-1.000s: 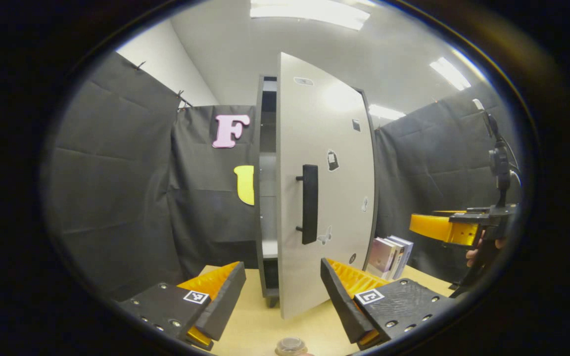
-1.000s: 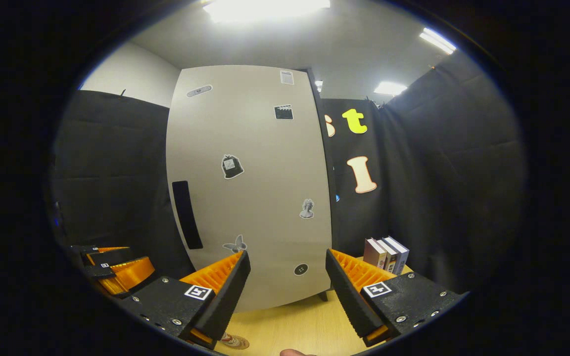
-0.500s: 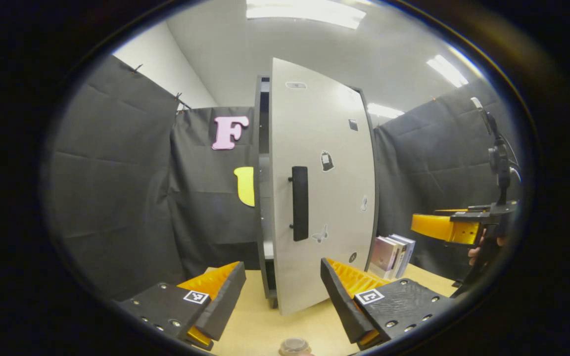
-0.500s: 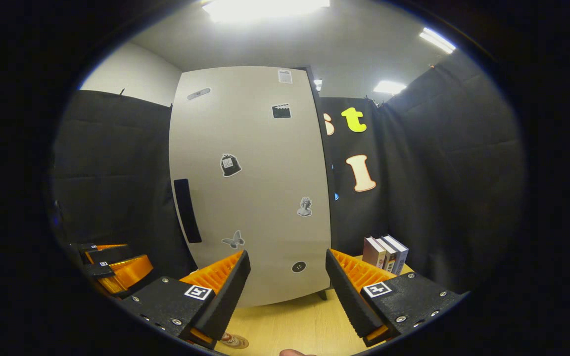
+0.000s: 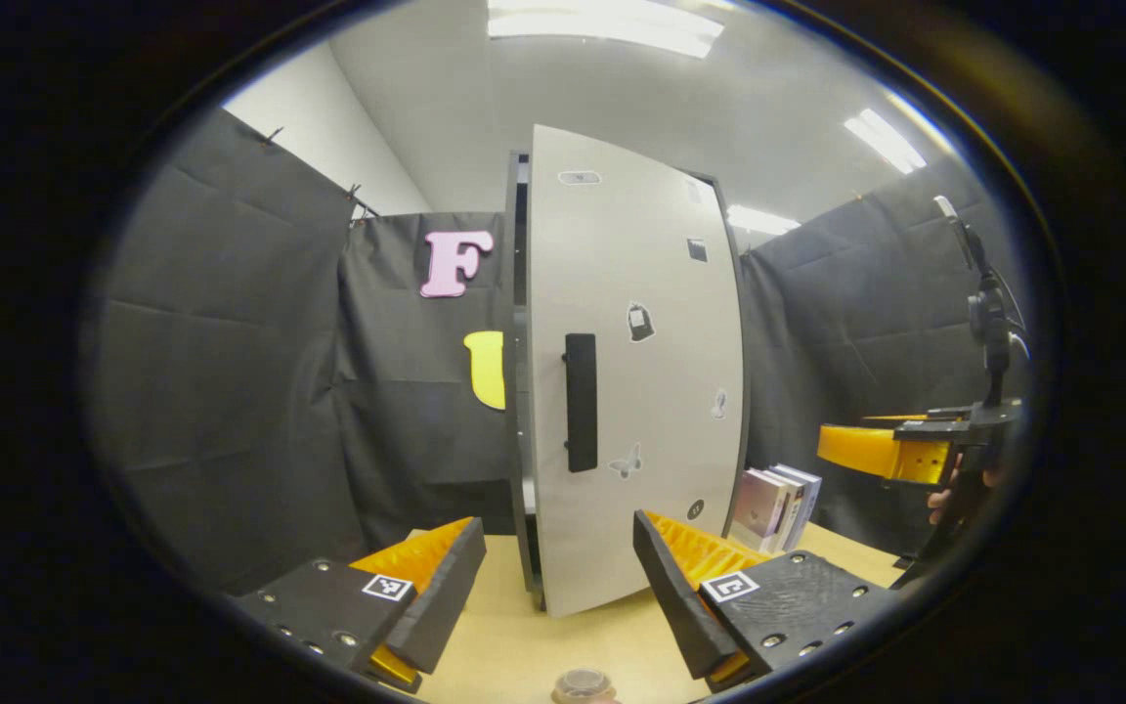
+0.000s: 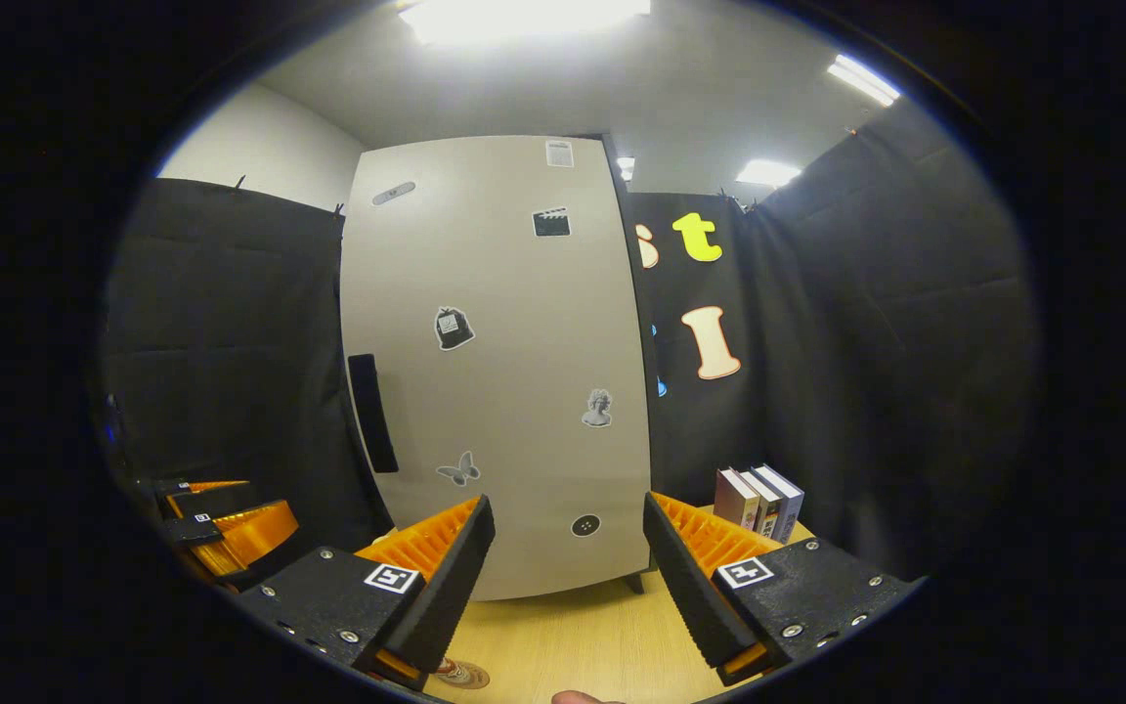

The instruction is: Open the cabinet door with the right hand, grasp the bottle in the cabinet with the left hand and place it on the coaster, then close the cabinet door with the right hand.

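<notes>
Cabinet door: tall pale grey flat panel [image 5: 636, 381] dotted with small stickers, centre of the left gripper view; it stands slightly ajar, a dark slit of cabinet interior [image 5: 518, 323] showing along its left edge. In the right gripper view the same panel [image 6: 499, 362] fills the centre.
Door handle: black upright bar [image 5: 581, 402], left of the panel's middle; at the left edge of the panel [image 6: 372, 413] in the right gripper view.
Left gripper: fingers spread wide, empty [image 5: 556, 577], at the bottom of its own view, above the light wooden tabletop [image 5: 514, 645].
Right gripper: fingers spread wide, empty [image 6: 565, 562], apart from the door; seen from the side at right of the left gripper view, with a hand [image 5: 944, 501] beneath it.
Bottle: only a small round brownish cap [image 5: 583, 684] shows at the bottom edge of the left gripper view, well outside the cabinet; whether it sits on the coaster cannot be told.
Coaster: a patterned disc edge [image 6: 460, 673] at the bottom of the right gripper view may be it; uncertain.
Books: short row of upright volumes [image 5: 773, 506], lower right, beside the cabinet.
Handling, door: judged rigid, light on its hinge; the smooth face offers no pinch, so hold the bar at mid-height or push flat near the handle edge.
Handling, bottle: probably light and smooth-sided; grip the body below the cap.
Stage: judged to be door closing, not yet flush.
</notes>
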Available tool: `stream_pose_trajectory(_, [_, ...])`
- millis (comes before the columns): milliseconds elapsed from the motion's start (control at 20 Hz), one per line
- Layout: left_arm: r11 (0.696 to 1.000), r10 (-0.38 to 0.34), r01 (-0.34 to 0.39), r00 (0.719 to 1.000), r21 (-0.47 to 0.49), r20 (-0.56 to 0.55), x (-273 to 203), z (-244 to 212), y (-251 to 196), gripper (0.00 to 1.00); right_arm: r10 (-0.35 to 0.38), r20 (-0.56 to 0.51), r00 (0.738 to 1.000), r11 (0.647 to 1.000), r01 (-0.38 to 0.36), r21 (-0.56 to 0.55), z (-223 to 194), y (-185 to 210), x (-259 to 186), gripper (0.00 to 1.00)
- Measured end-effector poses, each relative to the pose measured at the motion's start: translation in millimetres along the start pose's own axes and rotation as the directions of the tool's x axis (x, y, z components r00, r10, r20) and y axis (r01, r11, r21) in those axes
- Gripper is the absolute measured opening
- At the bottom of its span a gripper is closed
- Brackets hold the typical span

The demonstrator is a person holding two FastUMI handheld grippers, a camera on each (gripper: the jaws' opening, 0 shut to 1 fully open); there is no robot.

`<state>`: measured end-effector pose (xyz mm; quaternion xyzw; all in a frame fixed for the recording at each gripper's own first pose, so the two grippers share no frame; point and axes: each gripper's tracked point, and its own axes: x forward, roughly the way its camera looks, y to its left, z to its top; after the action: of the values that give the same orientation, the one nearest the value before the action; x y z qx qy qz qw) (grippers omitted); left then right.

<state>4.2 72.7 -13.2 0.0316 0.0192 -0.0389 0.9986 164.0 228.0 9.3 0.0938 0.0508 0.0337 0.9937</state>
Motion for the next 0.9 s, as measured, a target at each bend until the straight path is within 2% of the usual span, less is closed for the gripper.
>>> stream_pose_trajectory(100, [1.000, 0.000, 0.000, 1.000, 0.003, 0.004, 0.2, 1.0, 0.2, 0.91, 0.002, -0.001, 1.000, 1.000, -0.002, -0.001, -0.8, -0.2, -0.3, 0.95])
stream_pose_trajectory(200, [1.000, 0.000, 0.000, 1.000, 0.005, 0.008, 0.0, 1.4, 0.2, 0.87, 0.002, 0.000, 1.000, 1.000, -0.002, -0.001, -0.2, -0.4, -1.1, 0.95])
stream_pose_trajectory(350, [1.000, 0.001, -0.001, 1.000, 0.005, 0.010, -0.4, 1.8, -0.2, 0.87, 0.002, 0.002, 1.000, 1.000, -0.002, -0.001, -0.3, -1.6, -3.3, 0.95])
stream_pose_trajectory(400, [1.000, 0.000, 0.000, 1.000, 0.005, 0.010, -1.0, 2.1, -0.7, 0.91, 0.004, 0.003, 1.000, 1.000, -0.004, -0.002, 0.7, -1.6, -3.5, 0.95])
stream_pose_trajectory(550, [1.000, -0.002, 0.002, 1.000, 0.006, 0.010, -2.1, 2.5, -1.6, 0.91, 0.002, 0.001, 1.000, 1.000, -0.002, -0.003, -0.2, -2.6, -2.8, 0.95])
stream_pose_trajectory(600, [1.000, -0.002, 0.002, 1.000, 0.007, 0.010, -2.8, 3.2, -1.5, 0.87, 0.001, 0.000, 1.000, 1.000, -0.001, -0.003, 0.0, -3.0, -2.7, 0.95])
stream_pose_trajectory(900, [1.000, 0.001, -0.001, 1.000, 0.011, 0.012, -3.2, 3.1, -1.7, 0.87, 0.000, 0.001, 1.000, 1.000, 0.000, -0.005, 0.0, -5.0, -3.2, 0.95])
